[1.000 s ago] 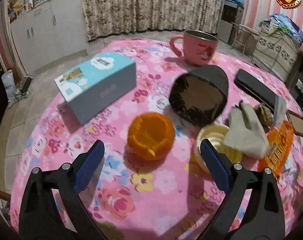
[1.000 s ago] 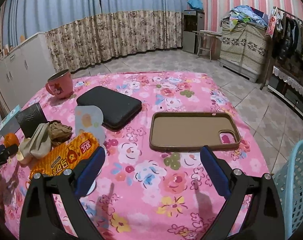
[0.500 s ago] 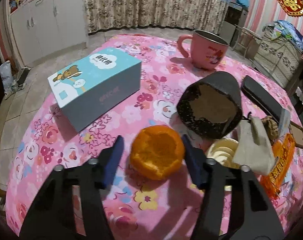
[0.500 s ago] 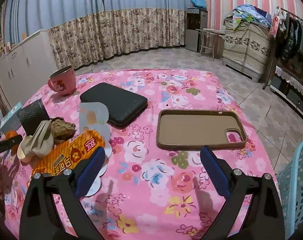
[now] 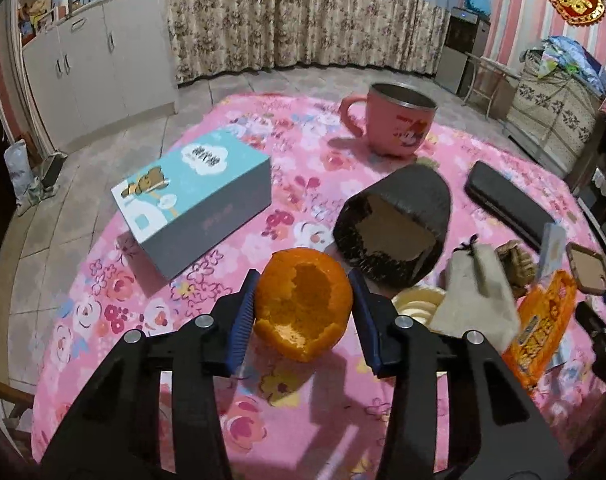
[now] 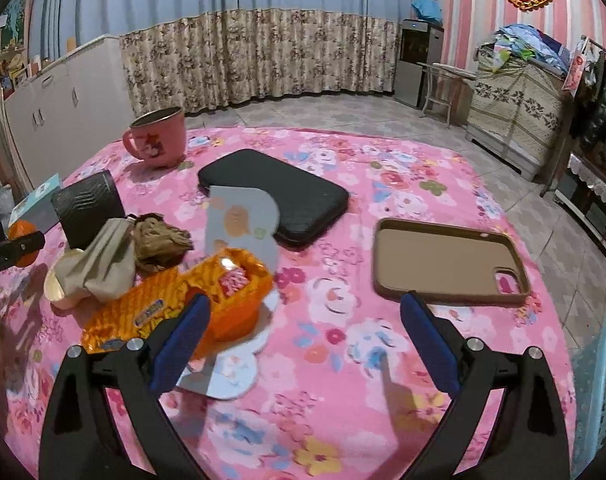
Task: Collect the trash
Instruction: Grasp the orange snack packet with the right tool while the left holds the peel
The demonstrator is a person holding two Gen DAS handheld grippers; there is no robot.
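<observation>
1. The hollow orange peel (image 5: 303, 304) sits on the pink floral tablecloth (image 5: 323, 412), directly between the two blue pads of the left gripper (image 5: 303, 316). The jaws are closing on it; the left pad touches its side and the right pad is at its edge, with the torn rim facing the camera.
2. Just beyond the fingertips, to the right, stands a dark brown cut-open carton (image 5: 395, 232); to the left, well apart, lies a teal box (image 5: 191, 200).
3. Farther ahead stands a pink mug (image 5: 399, 124).
4. Right of the left gripper's right finger lie a beige pouch (image 5: 475, 296) and an orange snack wrapper (image 5: 543, 324).
5. The right gripper (image 6: 303, 344) hovers with jaws spread wide and nothing between them; the wrapper lies at its left finger's tip.
6. A brown phone case (image 6: 447, 264) lies just past its right finger.
</observation>
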